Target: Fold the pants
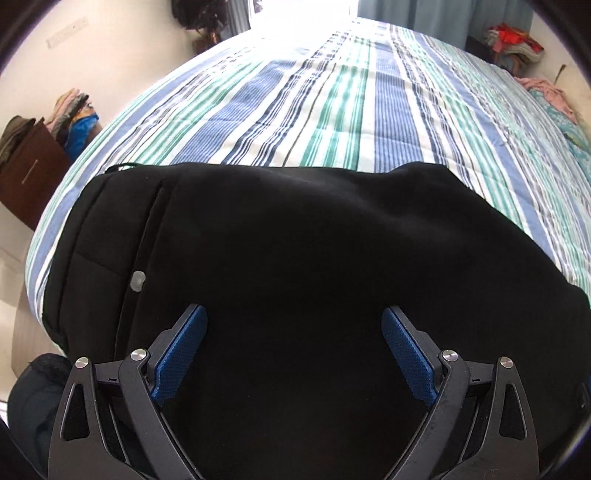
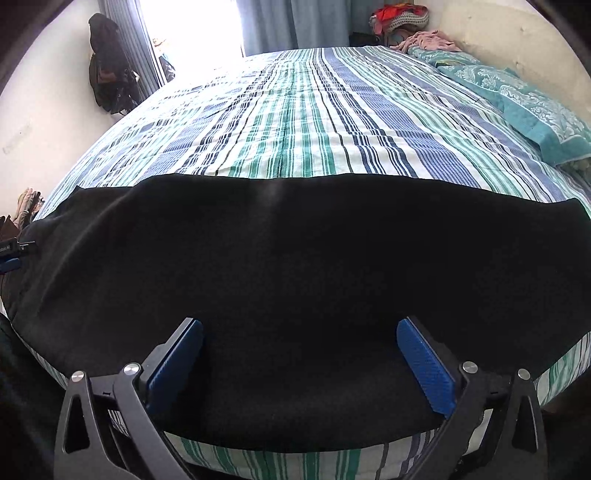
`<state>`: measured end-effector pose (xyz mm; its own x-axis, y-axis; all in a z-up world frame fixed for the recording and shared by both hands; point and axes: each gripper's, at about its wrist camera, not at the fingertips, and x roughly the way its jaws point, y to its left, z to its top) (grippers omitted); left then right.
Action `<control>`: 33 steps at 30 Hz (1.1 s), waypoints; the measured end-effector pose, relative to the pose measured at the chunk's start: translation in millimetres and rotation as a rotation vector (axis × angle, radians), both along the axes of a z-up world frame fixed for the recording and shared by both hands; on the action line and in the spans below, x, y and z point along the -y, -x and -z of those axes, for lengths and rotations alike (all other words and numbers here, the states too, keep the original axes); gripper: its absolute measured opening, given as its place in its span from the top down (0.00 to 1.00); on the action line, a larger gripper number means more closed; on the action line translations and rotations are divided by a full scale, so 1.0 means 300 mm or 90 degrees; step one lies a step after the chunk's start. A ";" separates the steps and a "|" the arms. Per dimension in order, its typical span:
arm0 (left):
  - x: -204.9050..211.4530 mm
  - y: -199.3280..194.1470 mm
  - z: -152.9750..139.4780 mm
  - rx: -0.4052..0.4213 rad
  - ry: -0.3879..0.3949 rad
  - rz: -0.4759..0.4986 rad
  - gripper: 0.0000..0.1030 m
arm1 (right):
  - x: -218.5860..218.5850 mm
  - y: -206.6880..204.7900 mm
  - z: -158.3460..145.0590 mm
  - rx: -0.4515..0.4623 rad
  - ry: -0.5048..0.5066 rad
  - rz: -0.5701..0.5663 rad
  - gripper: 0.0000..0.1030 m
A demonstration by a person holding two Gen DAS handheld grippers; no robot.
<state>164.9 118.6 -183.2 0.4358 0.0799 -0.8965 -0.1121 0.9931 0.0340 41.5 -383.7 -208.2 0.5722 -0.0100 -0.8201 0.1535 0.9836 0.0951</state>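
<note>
This was a home bedroom: a wide bed (image 2: 332,122) under a blue, green and white striped cover filled the view, with a teal patterned pillow (image 2: 532,107) at its side. Curtains (image 2: 295,22) hung by a bright window, and heaps of clothes (image 1: 513,40) lay beside the walls.

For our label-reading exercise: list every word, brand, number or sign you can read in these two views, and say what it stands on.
Left claw, seen at the edge of the right wrist view: white lettering on its black body, cut off and too small to read.
Black pants: a grey button, no lettering visible.
Striped bedspread: no text.
Nothing else legible.
</note>
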 end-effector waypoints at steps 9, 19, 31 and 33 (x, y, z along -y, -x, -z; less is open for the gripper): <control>0.037 0.039 -0.053 0.021 0.013 0.019 0.06 | -0.001 -0.001 0.003 0.000 0.002 0.001 0.00; 0.323 0.090 -0.107 0.049 0.044 0.178 0.06 | -0.003 -0.005 0.006 0.001 0.008 0.008 0.00; 0.353 0.064 -0.036 0.002 0.026 0.182 0.05 | -0.004 -0.006 0.006 0.001 0.009 0.008 0.00; 0.328 0.076 -0.074 0.019 0.030 0.172 0.05 | -0.005 -0.005 0.006 0.001 0.008 0.008 0.00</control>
<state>142.0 20.2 -161.0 0.4618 -0.0839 -0.8830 0.1567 0.9876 -0.0119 43.1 -382.3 -210.0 0.5737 -0.0284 -0.8186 0.1663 0.9826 0.0825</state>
